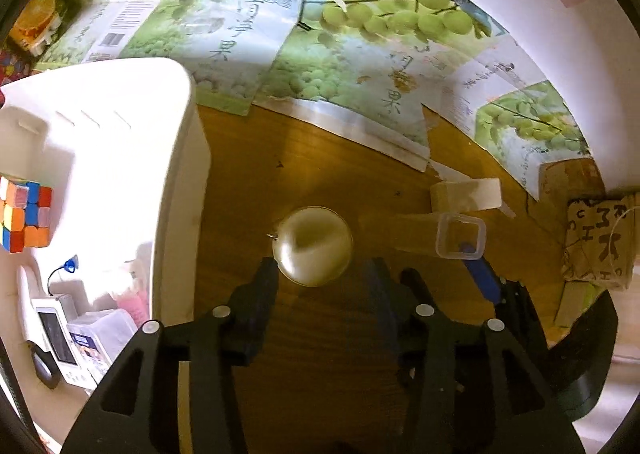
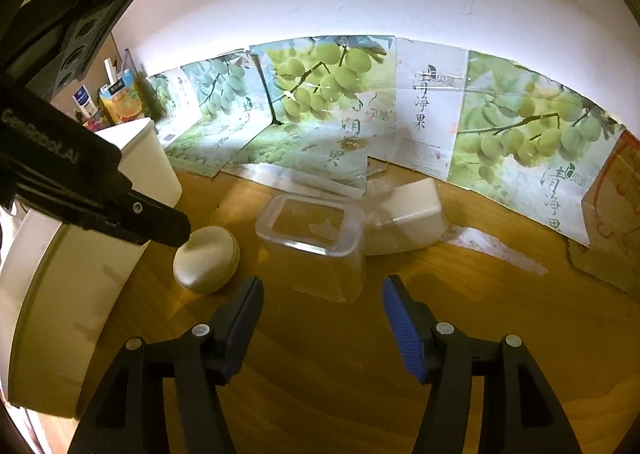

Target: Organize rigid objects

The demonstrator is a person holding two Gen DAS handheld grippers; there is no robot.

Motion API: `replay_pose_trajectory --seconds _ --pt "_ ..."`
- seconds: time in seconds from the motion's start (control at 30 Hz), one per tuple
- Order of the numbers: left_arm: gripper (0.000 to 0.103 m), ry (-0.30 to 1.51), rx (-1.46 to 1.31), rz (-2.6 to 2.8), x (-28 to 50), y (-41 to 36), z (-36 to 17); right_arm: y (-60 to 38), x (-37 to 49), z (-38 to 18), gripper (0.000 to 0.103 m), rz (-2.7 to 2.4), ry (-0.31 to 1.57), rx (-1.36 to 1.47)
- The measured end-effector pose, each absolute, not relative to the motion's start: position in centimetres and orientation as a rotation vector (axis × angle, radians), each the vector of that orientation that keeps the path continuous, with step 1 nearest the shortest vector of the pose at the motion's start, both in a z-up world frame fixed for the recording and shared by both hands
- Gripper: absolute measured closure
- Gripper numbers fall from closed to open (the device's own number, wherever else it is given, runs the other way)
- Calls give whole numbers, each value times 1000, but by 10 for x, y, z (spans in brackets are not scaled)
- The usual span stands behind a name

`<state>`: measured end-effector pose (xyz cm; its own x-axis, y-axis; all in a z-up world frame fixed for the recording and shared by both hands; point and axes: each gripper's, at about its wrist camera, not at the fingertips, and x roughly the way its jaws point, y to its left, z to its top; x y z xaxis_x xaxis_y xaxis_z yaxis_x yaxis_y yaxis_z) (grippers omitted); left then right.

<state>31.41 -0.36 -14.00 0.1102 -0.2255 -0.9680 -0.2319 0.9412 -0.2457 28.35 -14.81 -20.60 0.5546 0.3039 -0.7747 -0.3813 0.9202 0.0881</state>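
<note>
On the wooden counter (image 2: 360,354), going left to right, I see the white bin (image 1: 132,157) holding a colour cube (image 1: 26,215), then the round cream case (image 1: 314,246) under my left tongs (image 1: 320,294), whose jaws stand open around nothing. It looks smooth, hard and light; I'd pinch it across its rim seam. Next, the clear square tub (image 2: 316,244) before my right tongs (image 2: 322,318), also open and empty: thin, slippery, rigid plastic. The white lid (image 2: 408,219) lies behind.
</note>
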Motion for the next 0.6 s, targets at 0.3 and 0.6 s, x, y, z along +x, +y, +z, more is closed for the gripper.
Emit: replay_pose_trajectory --seconds 0.3,0.6 --pt "31 1519 -325 20 324 -26 -149 -143 288 -207 40 348 848 -44" --pt "31 1584 -282 66 331 -35 -163 -136 293 -212 41 303 816 -22"
